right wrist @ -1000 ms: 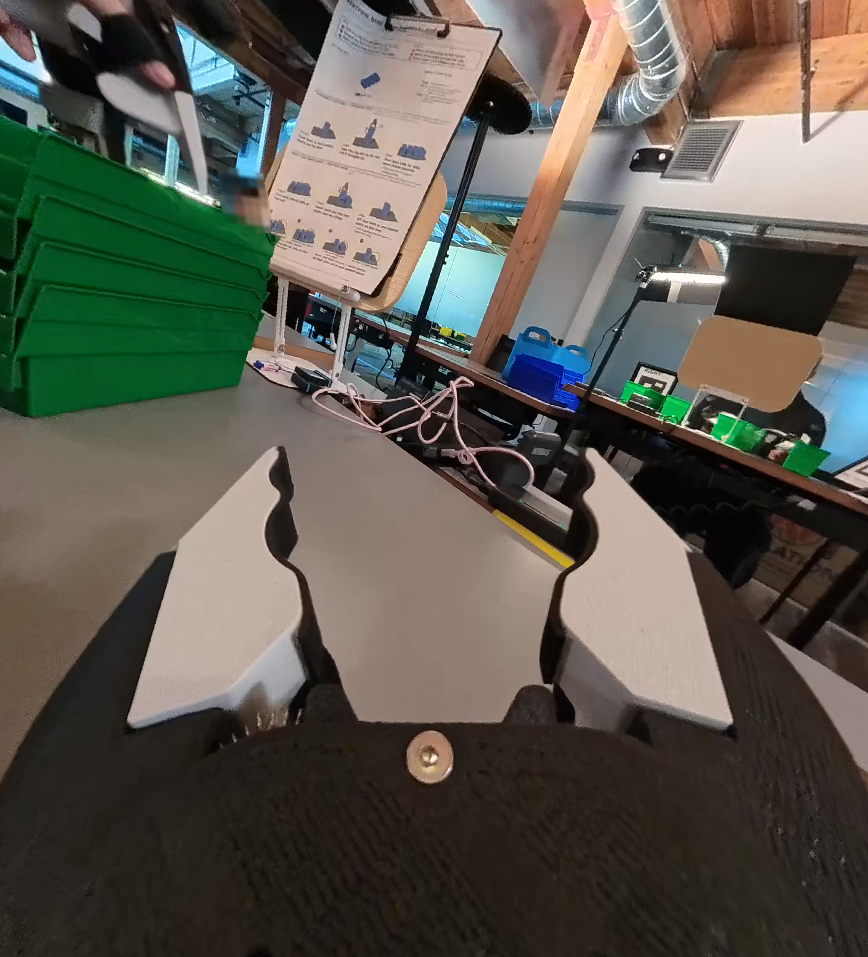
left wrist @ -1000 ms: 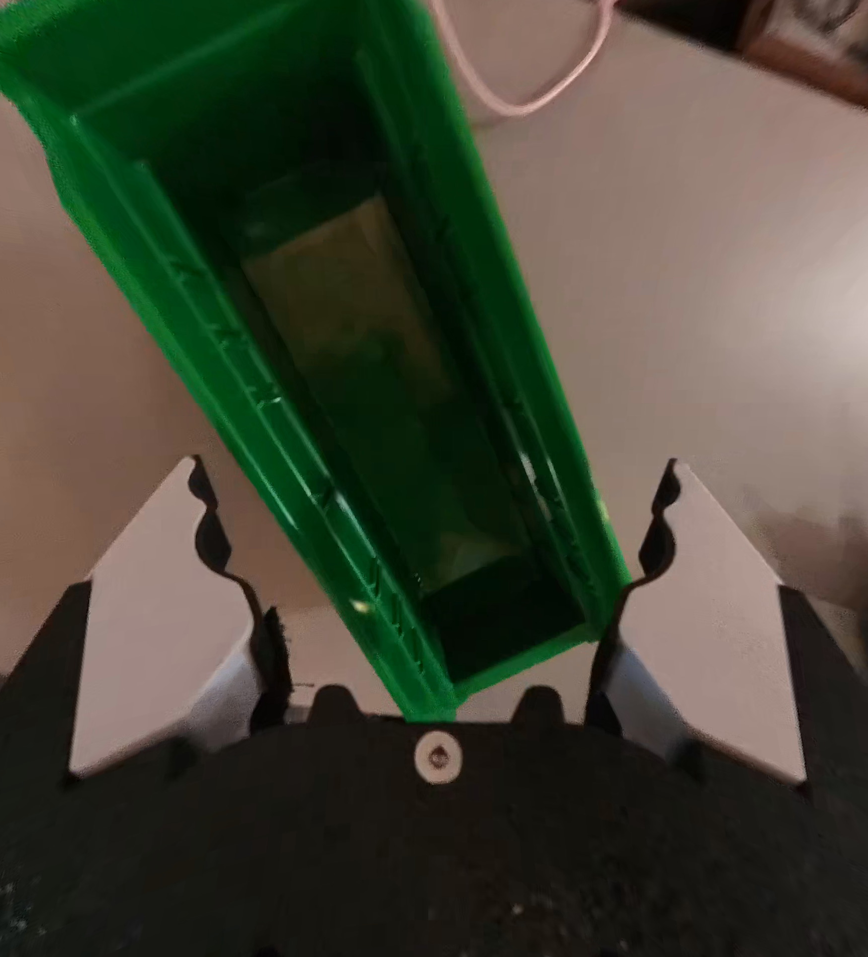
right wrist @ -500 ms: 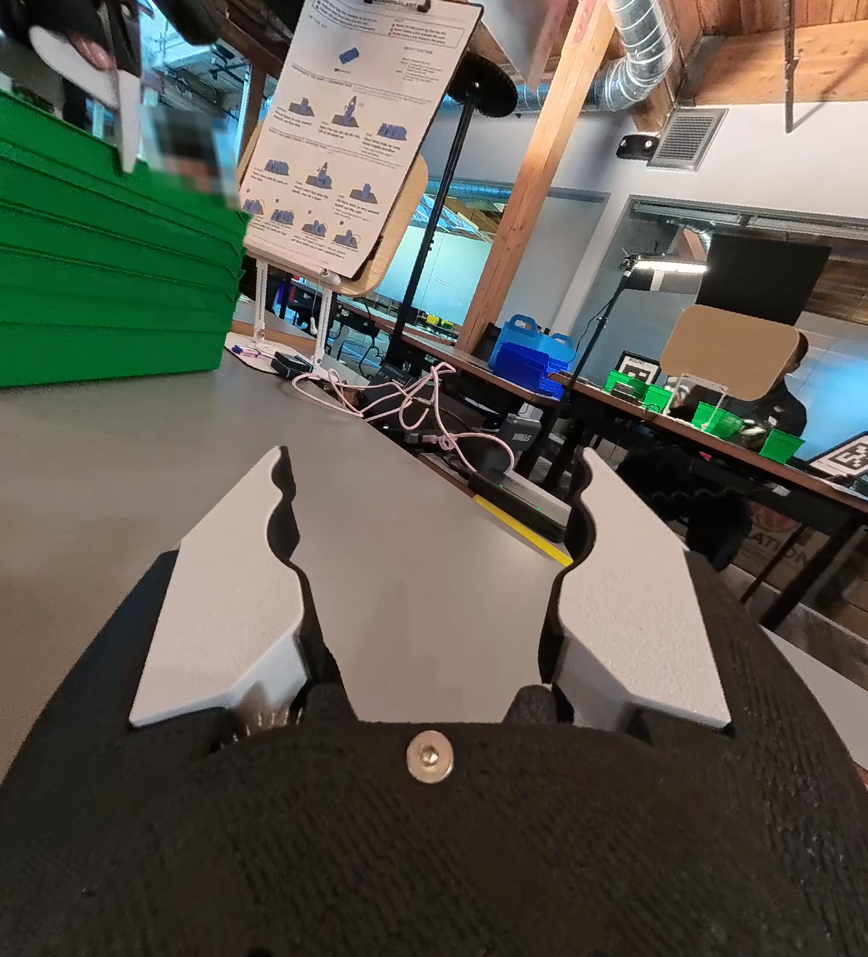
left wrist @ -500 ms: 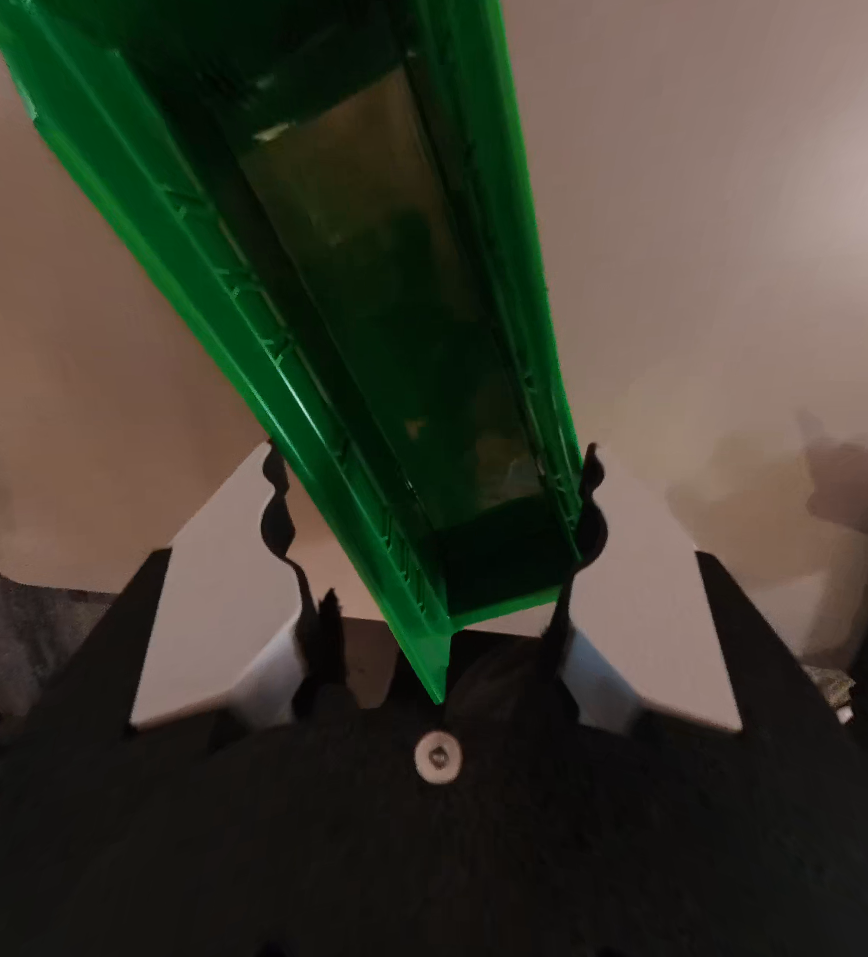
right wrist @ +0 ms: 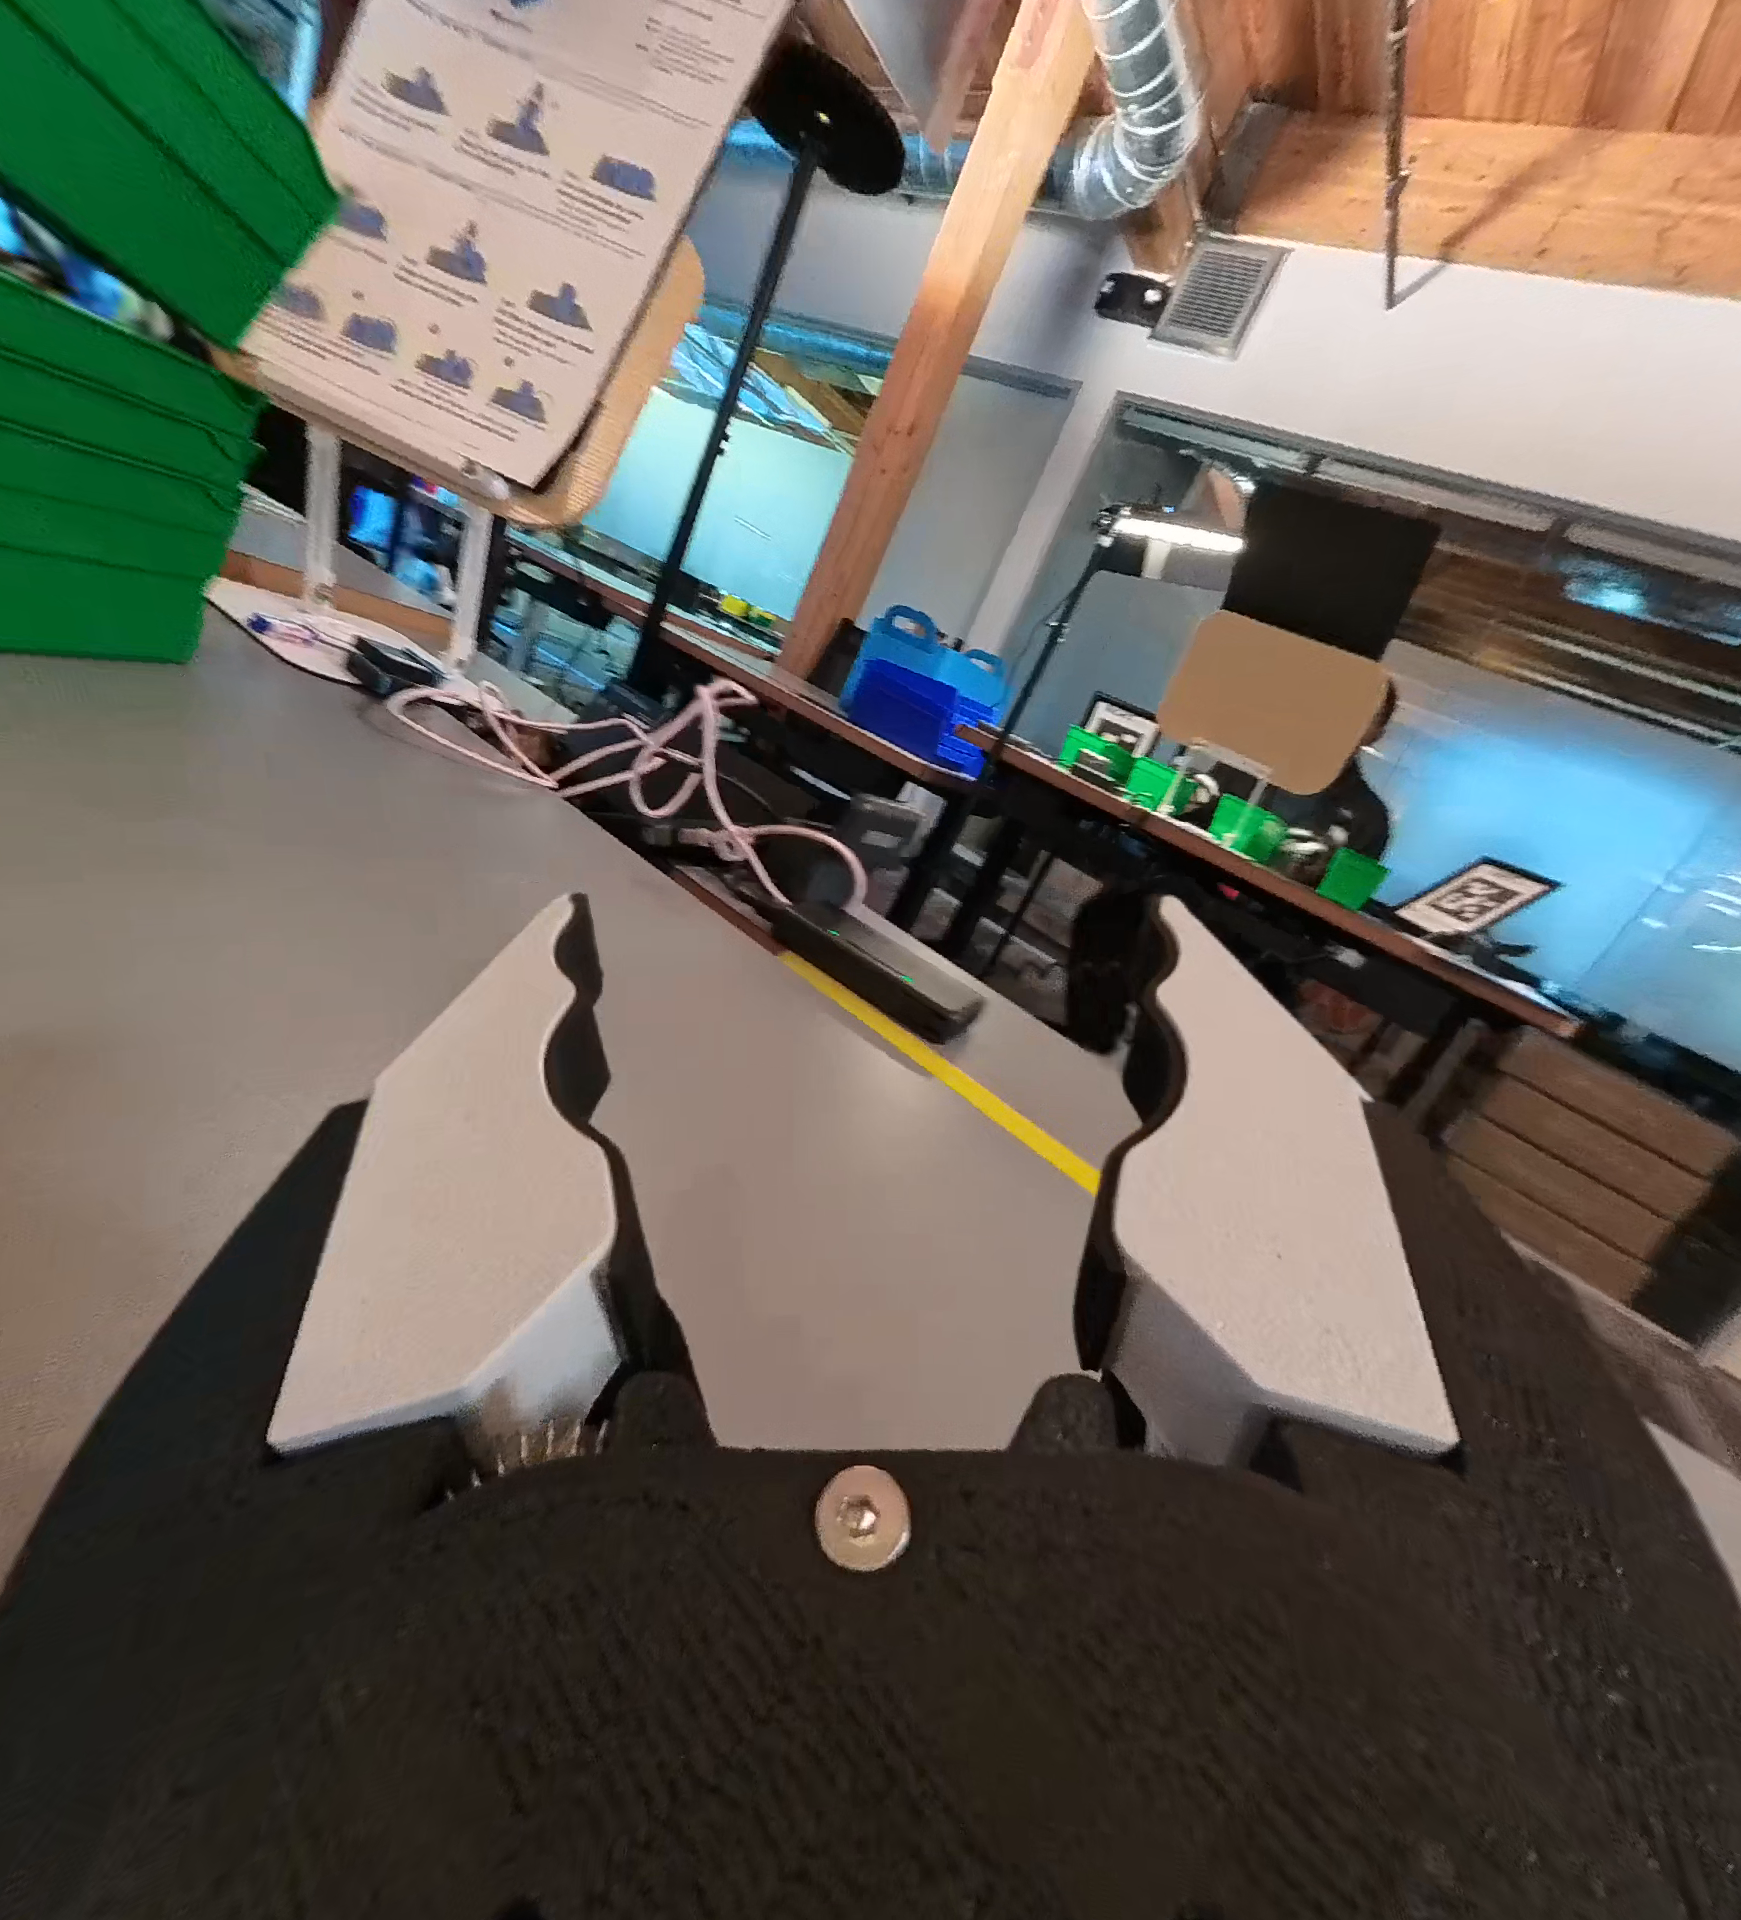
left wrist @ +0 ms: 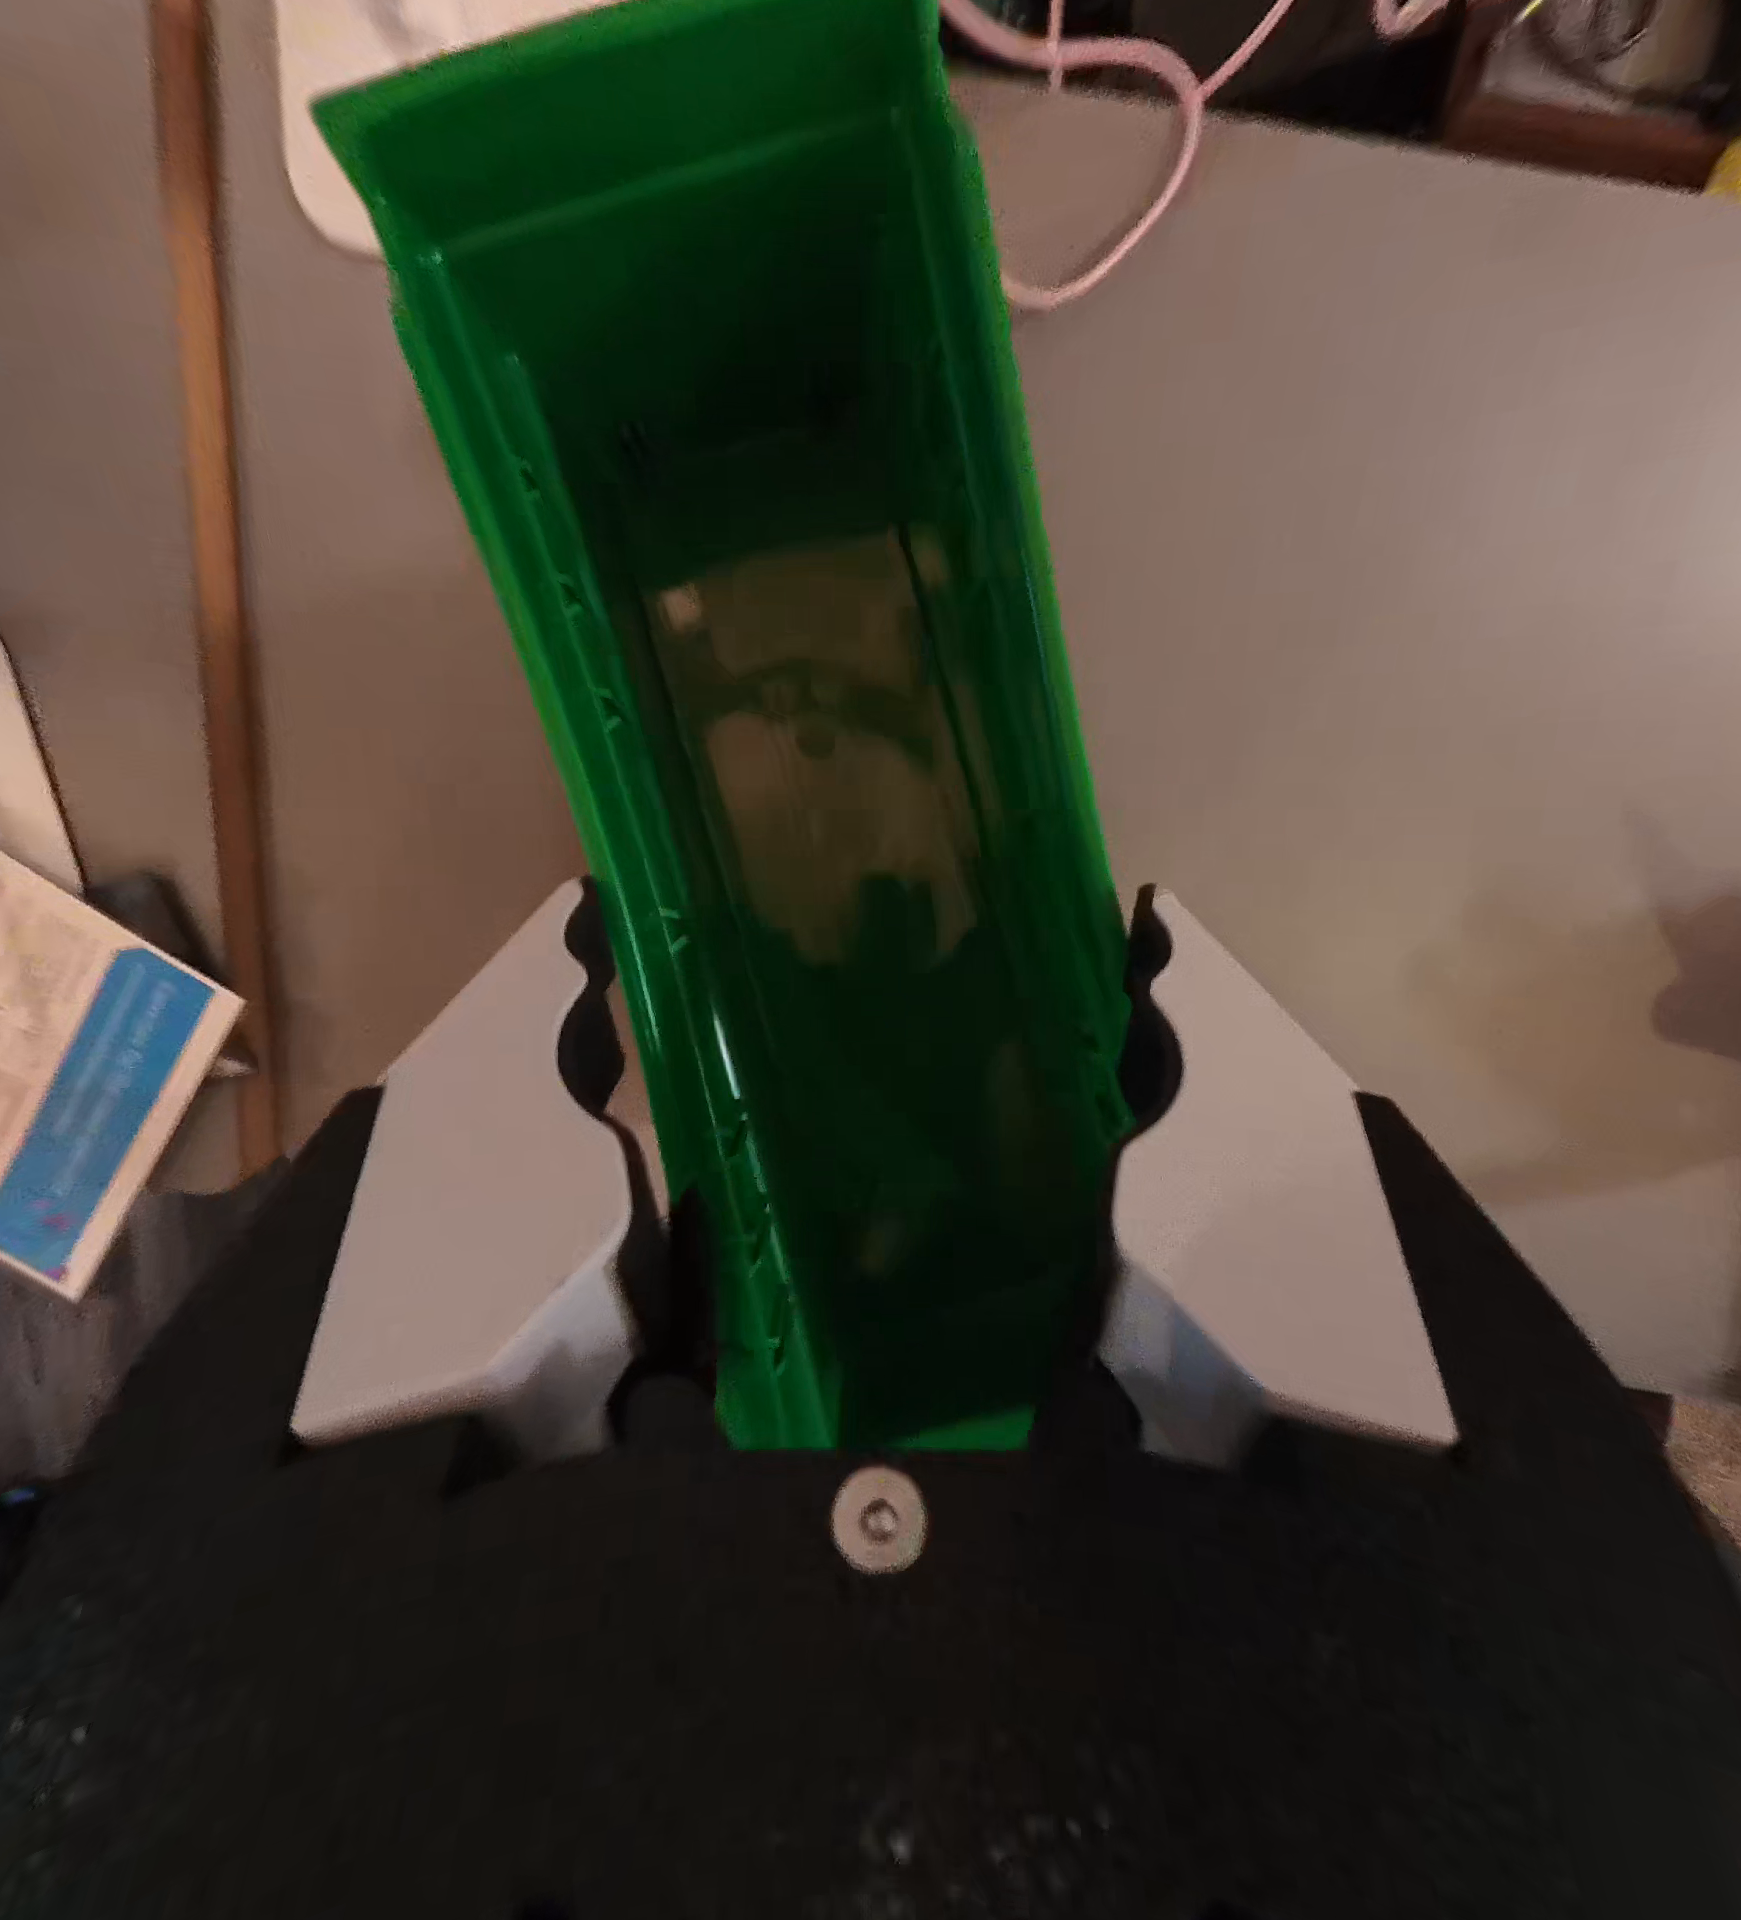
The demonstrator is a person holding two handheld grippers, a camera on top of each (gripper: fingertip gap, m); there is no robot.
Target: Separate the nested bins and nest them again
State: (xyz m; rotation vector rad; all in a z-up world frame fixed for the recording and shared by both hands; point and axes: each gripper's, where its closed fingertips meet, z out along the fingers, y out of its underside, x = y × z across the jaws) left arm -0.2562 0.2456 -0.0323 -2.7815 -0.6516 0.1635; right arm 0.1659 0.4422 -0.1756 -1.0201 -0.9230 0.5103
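Observation:
In the left wrist view a long, narrow green bin [left wrist: 741,416] runs away from me, its open top facing the camera. My left gripper [left wrist: 866,904] is shut on the bin's near end, one finger against each long wall. In the right wrist view this top bin [right wrist: 118,135] is raised and tilted above the stack of nested green bins [right wrist: 45,499] at the far left of the grey table [right wrist: 170,935]. My right gripper [right wrist: 866,914] is open and empty, low over the table and well right of the stack.
An instruction sheet on a clipboard stand [right wrist: 513,239] is just right of the stack. A pink cable [right wrist: 637,769] and a black device [right wrist: 876,977] lie by the table's far edge, marked with yellow tape [right wrist: 949,1081]. A paper sheet [left wrist: 45,1122] shows at left.
My left gripper has closed on the green bin's near end and the bin has risen and tilted off the stack. My right gripper stays open and has shifted slightly.

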